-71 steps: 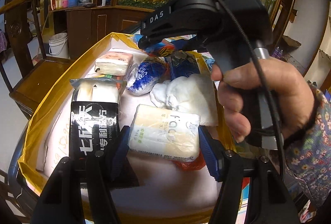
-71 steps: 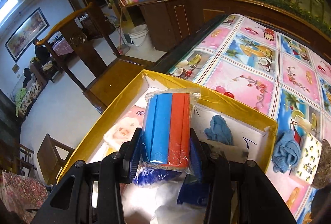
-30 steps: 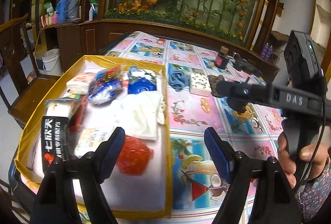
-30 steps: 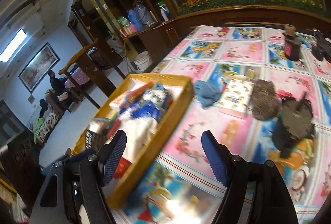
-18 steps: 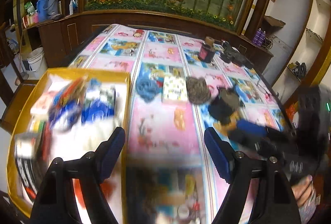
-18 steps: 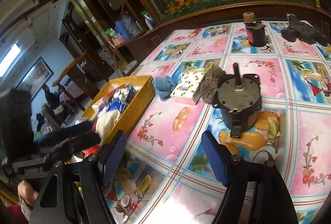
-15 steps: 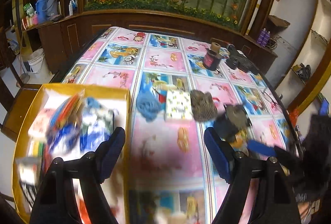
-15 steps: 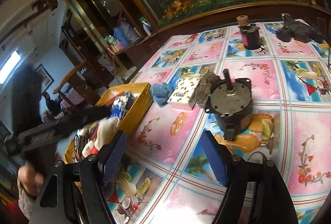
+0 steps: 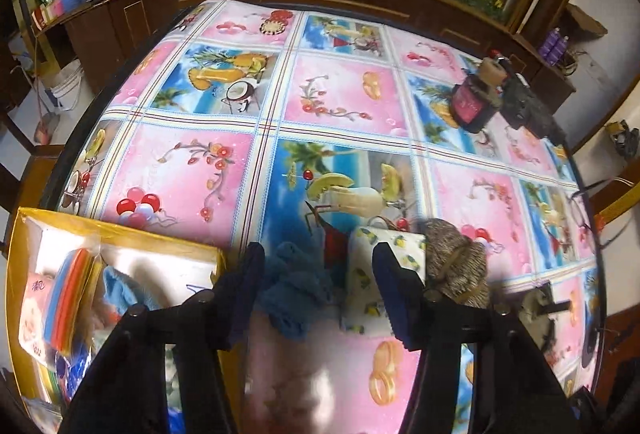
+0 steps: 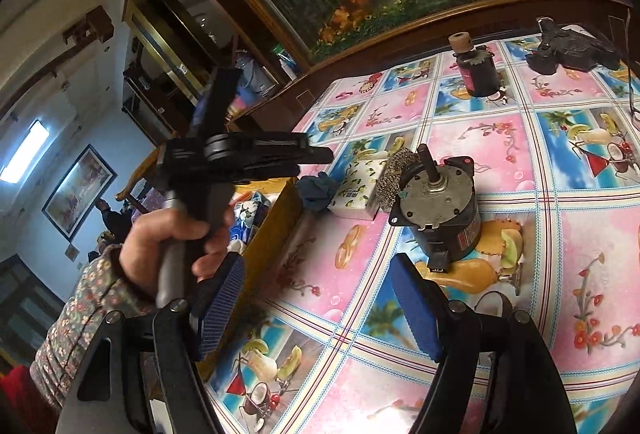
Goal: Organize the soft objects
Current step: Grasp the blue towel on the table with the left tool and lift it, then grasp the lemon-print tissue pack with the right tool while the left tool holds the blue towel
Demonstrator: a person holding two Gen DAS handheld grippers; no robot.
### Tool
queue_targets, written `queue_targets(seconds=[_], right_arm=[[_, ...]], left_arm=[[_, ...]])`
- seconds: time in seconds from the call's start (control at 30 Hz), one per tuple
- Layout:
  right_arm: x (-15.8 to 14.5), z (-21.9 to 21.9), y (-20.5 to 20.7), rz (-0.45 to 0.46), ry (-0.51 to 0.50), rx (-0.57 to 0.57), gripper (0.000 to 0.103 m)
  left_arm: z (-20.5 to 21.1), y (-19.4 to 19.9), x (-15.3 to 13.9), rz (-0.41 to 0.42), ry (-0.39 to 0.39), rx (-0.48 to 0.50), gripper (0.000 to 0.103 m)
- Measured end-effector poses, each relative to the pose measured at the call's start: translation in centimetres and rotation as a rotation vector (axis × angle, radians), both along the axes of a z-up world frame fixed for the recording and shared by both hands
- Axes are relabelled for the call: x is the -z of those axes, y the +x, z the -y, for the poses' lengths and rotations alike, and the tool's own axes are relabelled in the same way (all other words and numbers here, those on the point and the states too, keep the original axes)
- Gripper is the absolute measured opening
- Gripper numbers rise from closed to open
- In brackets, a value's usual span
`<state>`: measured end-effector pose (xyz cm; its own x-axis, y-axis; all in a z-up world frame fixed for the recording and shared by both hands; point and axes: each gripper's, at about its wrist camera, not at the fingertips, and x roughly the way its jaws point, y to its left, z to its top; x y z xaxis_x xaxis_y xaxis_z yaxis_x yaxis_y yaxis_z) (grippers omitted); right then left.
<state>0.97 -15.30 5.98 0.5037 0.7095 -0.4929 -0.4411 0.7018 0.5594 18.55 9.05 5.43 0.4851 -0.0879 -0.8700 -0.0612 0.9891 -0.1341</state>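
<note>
Left gripper (image 9: pixel 318 290) closing around blue cloth (image 9: pixel 292 294) beside yellow box (image 9: pixel 120 234), pads not yet pressing. Right gripper (image 10: pixel 320 310) open, empty. Motor (image 10: pixel 438 209) clear only in right view. Labels unreadable.

A: Where does the left wrist view look from?
B: Steeply down, close above the blue cloth (image 9: pixel 294 294) beside the yellow box (image 9: pixel 120 240).
A: And the right?
B: Lower, shallower, farther back across the table (image 10: pixel 520 137); both share the cloth, the tissue pack (image 10: pixel 356 189) and the motor (image 10: pixel 438 209).
</note>
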Motion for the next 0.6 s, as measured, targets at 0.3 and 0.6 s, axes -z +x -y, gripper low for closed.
queue_targets(seconds=[0.3,0.6], right_arm=[[-0.1,0.0,-0.1,0.005,0.003,-0.005,0.079],[-0.2,0.2,0.0,0.013,0.004,0.006,0.079]], left_arm=[[0.0,0.3,2.2,-0.059,-0.013,-0.047,0.044],[1.3,-4.4,2.7,-0.054,-0.004,-0.002,0.044]])
